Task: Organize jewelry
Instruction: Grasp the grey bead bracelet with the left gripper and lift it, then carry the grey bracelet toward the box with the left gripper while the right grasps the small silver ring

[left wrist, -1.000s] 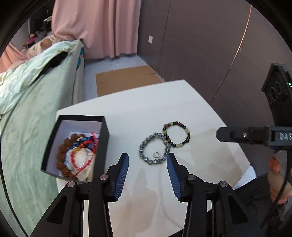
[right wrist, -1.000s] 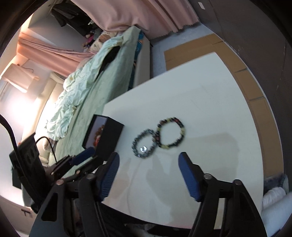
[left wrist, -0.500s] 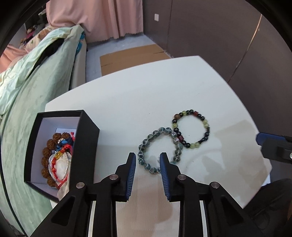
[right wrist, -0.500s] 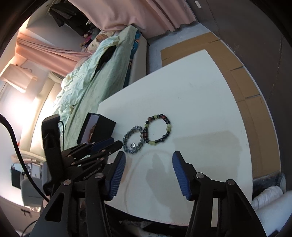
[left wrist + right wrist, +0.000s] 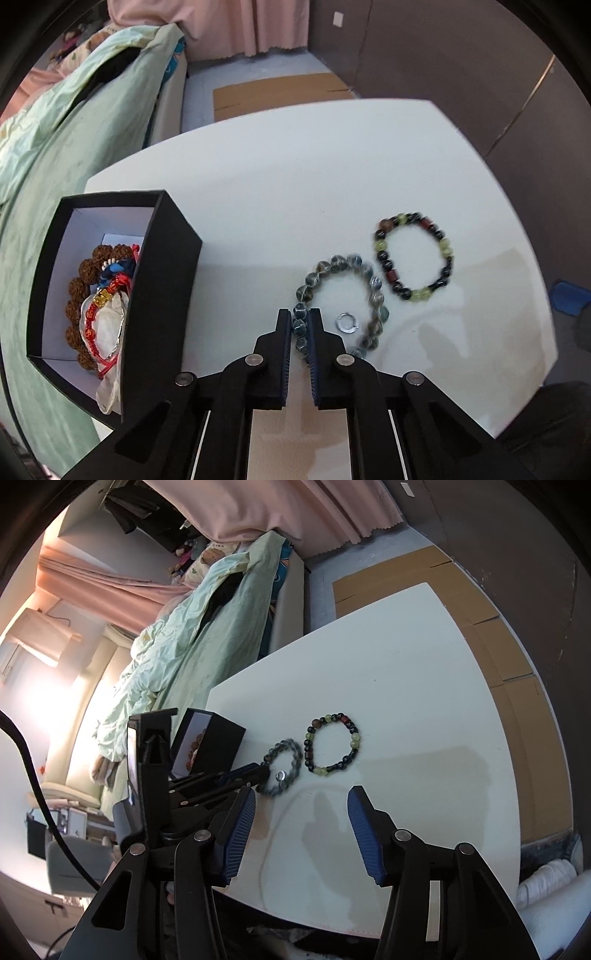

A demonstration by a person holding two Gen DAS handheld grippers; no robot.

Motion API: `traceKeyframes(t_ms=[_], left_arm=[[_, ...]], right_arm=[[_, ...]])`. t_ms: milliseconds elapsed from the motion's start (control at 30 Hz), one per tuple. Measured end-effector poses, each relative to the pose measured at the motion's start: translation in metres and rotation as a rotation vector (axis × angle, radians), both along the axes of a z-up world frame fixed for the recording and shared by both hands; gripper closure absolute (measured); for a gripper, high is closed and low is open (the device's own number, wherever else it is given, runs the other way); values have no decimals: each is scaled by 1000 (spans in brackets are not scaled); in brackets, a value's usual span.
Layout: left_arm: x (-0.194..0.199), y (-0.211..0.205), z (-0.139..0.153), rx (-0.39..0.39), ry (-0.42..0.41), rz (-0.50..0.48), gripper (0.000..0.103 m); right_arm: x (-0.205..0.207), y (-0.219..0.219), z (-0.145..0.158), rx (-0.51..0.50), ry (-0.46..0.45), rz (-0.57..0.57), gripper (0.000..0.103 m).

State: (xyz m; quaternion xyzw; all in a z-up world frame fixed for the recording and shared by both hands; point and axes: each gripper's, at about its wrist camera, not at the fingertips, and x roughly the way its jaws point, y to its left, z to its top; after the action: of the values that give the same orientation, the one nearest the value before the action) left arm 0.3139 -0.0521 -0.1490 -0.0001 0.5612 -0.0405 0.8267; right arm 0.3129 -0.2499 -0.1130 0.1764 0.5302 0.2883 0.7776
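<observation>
A grey bead bracelet (image 5: pixel 343 288) (image 5: pixel 293 755) lies on the white table (image 5: pixel 295 177). My left gripper (image 5: pixel 299 321) (image 5: pixel 258 770) is shut on its near-left beads, pads pressing from both sides. A small silver ring (image 5: pixel 347 324) (image 5: pixel 280 775) rests inside the grey loop. To its right lies a dark and yellow-green bead bracelet (image 5: pixel 413 254) (image 5: pixel 330 744), touching the grey one. An open black box (image 5: pixel 159 280) (image 5: pixel 216 746) at the left holds brown beads, a red cord bracelet and other pieces. My right gripper (image 5: pixel 301 801) hangs open over bare table, nothing between its fingers.
A bed with a pale green cover (image 5: pixel 70 140) (image 5: pixel 192 627) runs along the table's left side. Flat cardboard (image 5: pixel 280 90) (image 5: pixel 491 627) lies on the floor beyond the table. Pink curtains (image 5: pixel 295 509) and a dark wall stand behind.
My left gripper came down toward the table and its jaws closed onto the grey bead bracelet. The right gripper narrowed a little early on and has stayed in place.
</observation>
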Motion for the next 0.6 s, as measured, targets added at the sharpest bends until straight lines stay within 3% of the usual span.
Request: traceKeyframes(t_ms=[267,600], left_arm=[[-19,6,47,-43,-110,-37,94],[-27,23,97,-111,-214,-73,94]], right_arm=[[0,27,-4,-25,9,50,64],[4,59,-10,-72,11,77,72]])
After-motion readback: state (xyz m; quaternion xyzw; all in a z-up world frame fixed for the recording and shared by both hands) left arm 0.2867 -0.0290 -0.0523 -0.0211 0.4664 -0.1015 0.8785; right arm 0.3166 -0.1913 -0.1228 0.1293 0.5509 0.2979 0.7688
